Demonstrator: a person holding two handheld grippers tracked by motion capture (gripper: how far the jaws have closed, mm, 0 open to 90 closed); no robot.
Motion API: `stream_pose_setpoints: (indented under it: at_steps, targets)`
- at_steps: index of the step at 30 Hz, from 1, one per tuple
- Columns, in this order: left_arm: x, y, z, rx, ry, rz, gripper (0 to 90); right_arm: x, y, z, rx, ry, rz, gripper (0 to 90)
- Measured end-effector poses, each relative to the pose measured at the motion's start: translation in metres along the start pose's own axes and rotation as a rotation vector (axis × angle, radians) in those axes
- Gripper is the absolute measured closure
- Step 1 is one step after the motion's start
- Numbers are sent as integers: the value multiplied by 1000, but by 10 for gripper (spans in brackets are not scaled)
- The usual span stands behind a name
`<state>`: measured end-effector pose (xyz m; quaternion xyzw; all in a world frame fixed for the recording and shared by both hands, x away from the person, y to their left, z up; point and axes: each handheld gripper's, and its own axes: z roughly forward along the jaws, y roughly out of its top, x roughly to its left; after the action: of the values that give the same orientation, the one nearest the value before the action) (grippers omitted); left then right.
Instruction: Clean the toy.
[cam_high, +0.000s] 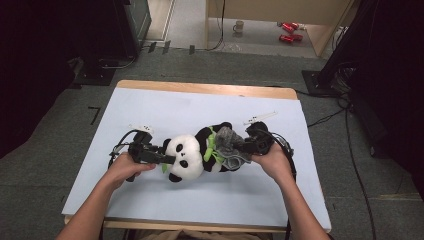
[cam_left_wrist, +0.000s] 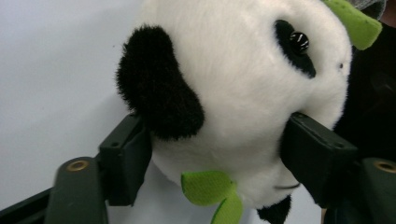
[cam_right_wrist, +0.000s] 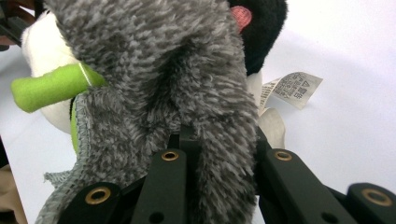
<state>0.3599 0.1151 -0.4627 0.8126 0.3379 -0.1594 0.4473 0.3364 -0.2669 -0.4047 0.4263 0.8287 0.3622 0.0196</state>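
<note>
Your left gripper (cam_left_wrist: 219, 158) has its jaws clamped on the panda's head (cam_left_wrist: 243, 88), anchoring it on the table (cam_high: 150, 110); your right gripper (cam_right_wrist: 219, 163) jaws pinch the grey fleece garment (cam_right_wrist: 159, 79) bunched between them, probably to pull it along the body.

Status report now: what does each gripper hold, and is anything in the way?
Left gripper clamped on panda head. Right gripper pinching grey fuzzy garment on panda's body. Nothing in the way on white table.
</note>
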Motion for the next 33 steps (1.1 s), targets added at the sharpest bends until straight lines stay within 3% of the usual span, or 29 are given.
stream_pose_setpoints:
  at_steps: [9, 21, 24, 25, 29, 33]
  targets:
    - [-8, 4, -6, 10, 70, 42, 688, 2, 3, -3, -15, 1, -11, 771]
    - [-26, 18, -13, -68, 154, 151, 753, -2, 5, -21, -56, 9, 33, 767]
    - [-33, 23, -16, -121, 193, 198, 764, -2, 6, -27, -82, 11, 42, 766]
    - [-33, 23, -16, -121, 193, 198, 764, -2, 6, -27, -82, 11, 42, 766]
    - [-38, 25, -17, -162, 226, 267, 763, -2, 11, -33, -113, 11, 48, 766]
    - [-41, 25, -18, -185, 261, 309, 761, -1, 13, -36, -123, 11, 45, 766]
